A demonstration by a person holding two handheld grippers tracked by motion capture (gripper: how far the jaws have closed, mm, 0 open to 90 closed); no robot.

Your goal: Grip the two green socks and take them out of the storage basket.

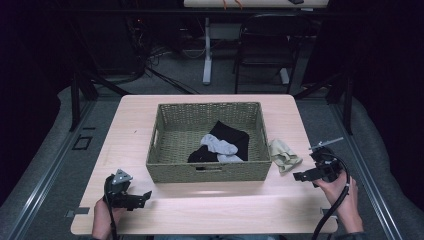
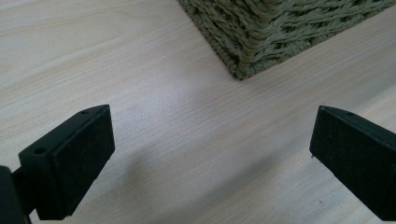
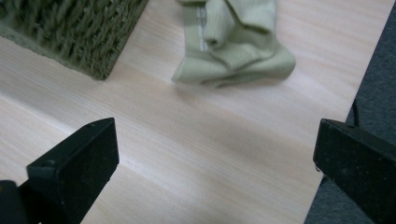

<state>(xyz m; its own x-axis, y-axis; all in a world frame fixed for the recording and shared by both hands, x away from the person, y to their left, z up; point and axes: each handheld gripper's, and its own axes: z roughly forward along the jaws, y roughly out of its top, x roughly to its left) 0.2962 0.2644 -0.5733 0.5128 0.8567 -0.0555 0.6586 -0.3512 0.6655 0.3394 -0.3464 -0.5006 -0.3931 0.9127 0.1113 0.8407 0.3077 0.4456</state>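
Beside the basket (image 1: 210, 170) on the tabletop (image 1: 130, 130), the beige sock (image 1: 284, 155) lies loose; your right hand-held gripper (image 1: 306, 176) hovers near it, jaws wide and empty, left hand-held gripper (image 1: 142, 197) likewise.

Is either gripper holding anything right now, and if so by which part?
Nothing is held. Both the left gripper and the right gripper are open over bare table; the beige sock lies free.

Left gripper (image 1: 131, 199) low near the front-left desk (image 1: 210, 210) corner, held in the left hand (image 1: 102, 217), jaws wide apart, nothing between. Right gripper (image 1: 305, 176) at the right edge, right hand (image 1: 345, 197) gripping from below, jaws spread wide and empty, pointing inward
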